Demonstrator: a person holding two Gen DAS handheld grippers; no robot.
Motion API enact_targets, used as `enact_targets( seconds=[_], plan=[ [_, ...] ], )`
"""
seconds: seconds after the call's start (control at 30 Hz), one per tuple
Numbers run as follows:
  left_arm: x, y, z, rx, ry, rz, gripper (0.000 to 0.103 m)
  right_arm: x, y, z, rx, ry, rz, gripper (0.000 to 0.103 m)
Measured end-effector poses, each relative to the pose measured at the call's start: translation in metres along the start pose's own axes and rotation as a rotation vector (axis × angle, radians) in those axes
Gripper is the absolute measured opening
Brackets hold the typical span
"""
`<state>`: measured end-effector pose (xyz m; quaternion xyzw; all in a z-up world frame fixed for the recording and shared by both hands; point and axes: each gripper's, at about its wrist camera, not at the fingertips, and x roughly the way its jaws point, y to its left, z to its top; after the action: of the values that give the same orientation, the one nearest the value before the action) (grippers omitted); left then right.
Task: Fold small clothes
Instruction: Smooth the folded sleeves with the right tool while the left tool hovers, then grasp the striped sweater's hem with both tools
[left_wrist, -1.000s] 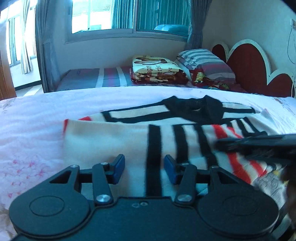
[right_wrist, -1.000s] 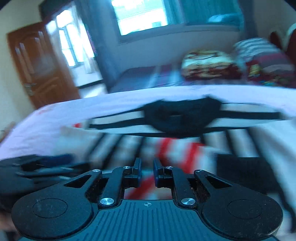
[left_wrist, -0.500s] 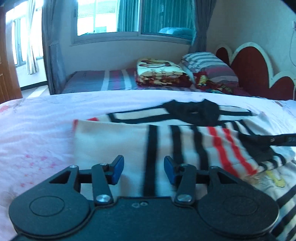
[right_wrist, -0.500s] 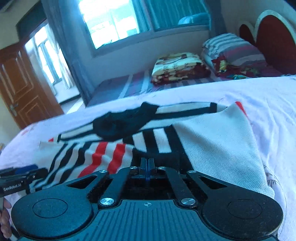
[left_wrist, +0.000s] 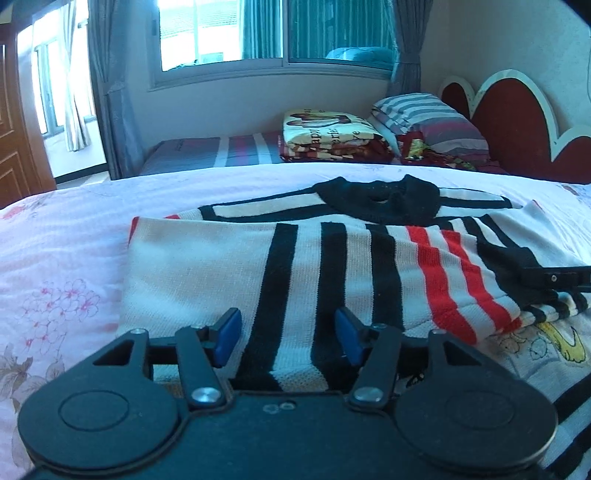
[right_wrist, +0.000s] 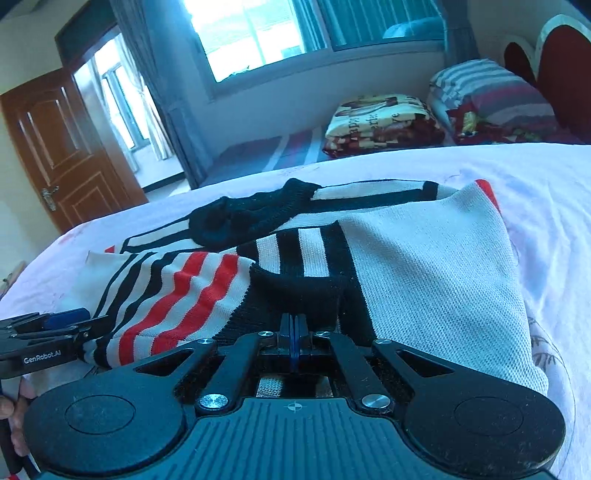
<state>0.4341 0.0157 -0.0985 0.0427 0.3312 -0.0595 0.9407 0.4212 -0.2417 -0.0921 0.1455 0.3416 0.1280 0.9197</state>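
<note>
Item: striped sweater (left_wrist: 295, 258), flat on the pink bed (left_wrist: 74, 236), sleeves folded in; right gripper (right_wrist: 293, 332) clamped on its black cuff (right_wrist: 295, 291) to place it, left gripper (left_wrist: 288, 334) opening over the hem, gripping nothing.

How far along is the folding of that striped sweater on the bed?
Roughly midway, it seems. Both sleeves of the sweater already lie folded across its body. The right gripper is shut on the black cuff of one sleeve; the left gripper is opening over the hem, gripping nothing. The sweater still looks unfolded lengthwise on the bed.
</note>
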Motion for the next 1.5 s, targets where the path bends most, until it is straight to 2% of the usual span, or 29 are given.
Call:
enact_targets(
  seconds=[0.3, 0.6, 0.63, 0.67, 0.7, 0.73, 0.77, 0.8, 0.93, 1.0, 1.03, 1.07, 1.1, 1.27, 1.4, 1.5],
  plan=[
    [-0.002, -0.006, -0.002, 0.016, -0.004, 0.037, 0.059, -0.001, -0.002, -0.001, -0.039, -0.001, 0.022, 0.000],
    [-0.004, -0.003, 0.003, 0.031, 0.013, 0.029, 0.064, 0.001, 0.016, 0.002, -0.132, 0.019, -0.055, 0.000],
    [-0.010, -0.001, 0.008, 0.027, 0.027, 0.037, 0.064, -0.002, 0.019, 0.004, -0.134, 0.026, -0.058, 0.004],
    [-0.026, 0.001, 0.011, 0.022, 0.005, 0.040, 0.064, -0.013, 0.020, 0.005, -0.127, 0.010, -0.047, 0.018],
    [-0.048, 0.005, 0.010, 0.022, -0.059, 0.022, 0.067, -0.029, 0.022, 0.004, -0.126, -0.036, -0.032, 0.066],
    [-0.069, 0.010, 0.006, 0.022, -0.112, 0.008, 0.070, -0.047, 0.024, 0.000, -0.128, -0.094, -0.030, 0.087],
    [-0.087, 0.015, 0.000, 0.019, -0.129, 0.004, 0.073, -0.063, 0.026, -0.005, -0.131, -0.118, -0.030, 0.086],
    [-0.100, 0.022, -0.008, 0.015, -0.116, -0.002, 0.073, -0.074, 0.026, -0.009, -0.120, -0.096, -0.029, 0.086],
    [-0.140, 0.060, -0.062, -0.061, 0.037, -0.043, 0.070, -0.123, 0.013, -0.041, -0.006, -0.031, -0.028, 0.076],
    [-0.163, 0.081, -0.093, -0.138, 0.079, -0.073, 0.066, -0.149, 0.003, -0.063, 0.068, -0.006, -0.027, 0.072],
    [-0.175, 0.089, -0.108, -0.182, 0.102, -0.095, 0.057, -0.162, 0.000, -0.074, 0.096, 0.004, -0.036, 0.067],
    [-0.186, 0.095, -0.122, -0.224, 0.130, -0.125, 0.046, -0.177, -0.003, -0.085, 0.123, 0.021, -0.047, 0.062],
    [-0.196, 0.101, -0.135, -0.258, 0.151, -0.153, 0.044, -0.188, -0.006, -0.096, 0.147, 0.033, -0.057, 0.061],
    [-0.229, 0.108, -0.169, -0.395, 0.208, -0.338, 0.044, -0.243, -0.019, -0.143, 0.280, 0.069, -0.082, 0.061],
    [-0.225, 0.100, -0.188, -0.527, 0.264, -0.494, 0.044, -0.266, -0.027, -0.170, 0.425, 0.101, -0.006, 0.061],
    [-0.221, 0.092, -0.197, -0.580, 0.267, -0.552, 0.044, -0.272, -0.019, -0.182, 0.446, 0.116, 0.047, 0.061]
  ],
)
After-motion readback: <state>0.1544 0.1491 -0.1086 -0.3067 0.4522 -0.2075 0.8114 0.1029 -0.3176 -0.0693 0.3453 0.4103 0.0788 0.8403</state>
